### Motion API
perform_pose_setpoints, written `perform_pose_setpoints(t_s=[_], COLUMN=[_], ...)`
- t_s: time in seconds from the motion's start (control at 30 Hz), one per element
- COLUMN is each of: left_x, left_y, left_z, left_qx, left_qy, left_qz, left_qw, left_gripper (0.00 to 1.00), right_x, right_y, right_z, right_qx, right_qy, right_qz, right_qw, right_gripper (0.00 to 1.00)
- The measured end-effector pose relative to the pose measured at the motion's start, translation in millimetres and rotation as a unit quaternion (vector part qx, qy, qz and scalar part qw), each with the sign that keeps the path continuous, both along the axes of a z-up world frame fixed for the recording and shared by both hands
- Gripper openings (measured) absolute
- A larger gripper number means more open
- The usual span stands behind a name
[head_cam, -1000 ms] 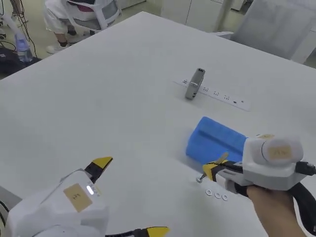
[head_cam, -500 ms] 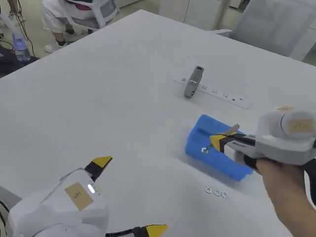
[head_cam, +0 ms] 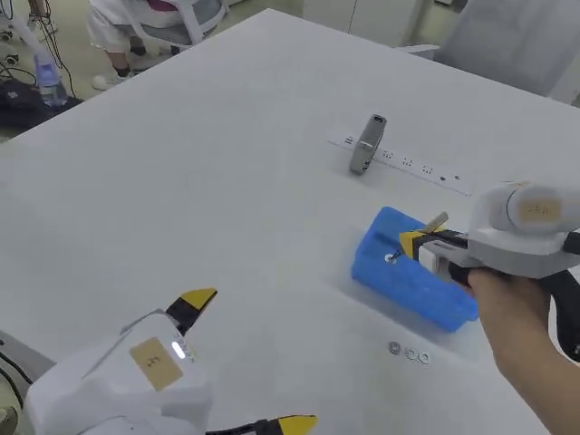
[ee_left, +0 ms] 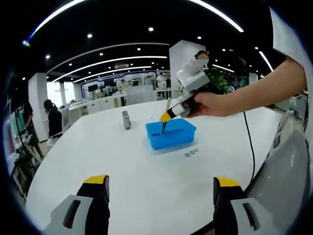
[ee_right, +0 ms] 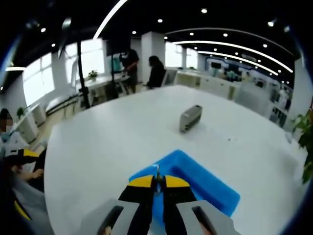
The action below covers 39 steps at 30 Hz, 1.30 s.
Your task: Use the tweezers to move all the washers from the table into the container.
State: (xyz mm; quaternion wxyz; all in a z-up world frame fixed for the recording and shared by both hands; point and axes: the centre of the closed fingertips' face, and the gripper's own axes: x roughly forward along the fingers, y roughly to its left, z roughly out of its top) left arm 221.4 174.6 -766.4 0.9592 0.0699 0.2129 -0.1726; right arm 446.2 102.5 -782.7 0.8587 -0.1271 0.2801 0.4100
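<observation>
A blue container (head_cam: 391,276) (ee_left: 171,134) (ee_right: 205,185) sits on the white table. My right gripper (head_cam: 412,243) (ee_right: 156,182) (ee_left: 166,116) hovers over its near-left part, shut on thin metal tweezers (head_cam: 399,254) (ee_right: 157,172) that point down into it. A small silvery washer (head_cam: 391,259) seems pinched at their tip. Three loose washers (head_cam: 410,354) (ee_left: 190,153) lie in a row on the table just in front of the container. My left gripper (head_cam: 246,362) (ee_left: 161,181) is low at the near left, open and holding nothing.
A grey metal block (head_cam: 367,143) (ee_right: 190,117) stands behind the container, beside a flush socket strip (head_cam: 408,166). The table's left edge (head_cam: 54,113) falls away to the floor, where a chair and a seated person are.
My right gripper has carried the tweezers up from beside the loose washers to over the blue container. The left gripper has stayed put; the head camera shifted slightly.
</observation>
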Motion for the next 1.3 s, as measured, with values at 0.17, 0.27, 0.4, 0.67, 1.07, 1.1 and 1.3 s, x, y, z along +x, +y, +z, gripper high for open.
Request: perform_pose_setpoints(t_s=[0.17,0.27,0.4,0.67,1.07,1.1,1.3], left_x=[-0.4,-0.3,-0.4,-0.5,-0.8,-0.8,-0.9], left_y=[0.0,0.2,0.4,0.7,0.6,0.7,1.4], left_z=[-1.2,-1.1,-1.3,-2.1,-2.5,-2.6,-2.2], left_qx=[0.002,0.001,0.001,0.003,0.006,0.006,0.008], left_qy=[0.003,0.003,0.005,0.007,0.008,0.008,0.007], left_qz=[-0.001,0.000,0.001,0.001,0.001,0.001,0.002], left_qw=[1.0000,1.0000,1.0000,1.0000,1.0000,0.9999,0.9999], left_gripper=[0.88,0.88,0.87,0.86,0.86,0.86,0.86], right_x=[1.7,3.3,4.6,5.6,-0.8,-1.0,-10.0], right_y=[-0.3,0.8,2.3,0.0,0.4,0.2,3.3], right_z=[-15.3,-22.9,-30.8,-35.0,-22.9,-19.7,-9.7], right_qx=[-0.014,-0.018,-0.027,-0.030,-0.021,-0.017,0.002], right_qy=[0.010,0.013,0.011,0.015,0.014,0.014,0.022], right_qz=[-0.003,-0.004,-0.004,-0.008,-0.022,-0.023,-0.015], right_qw=[0.9999,0.9997,0.9996,0.9994,0.9994,0.9995,0.9996], right_gripper=[0.02,0.02,0.02,0.03,0.04,0.04,0.02])
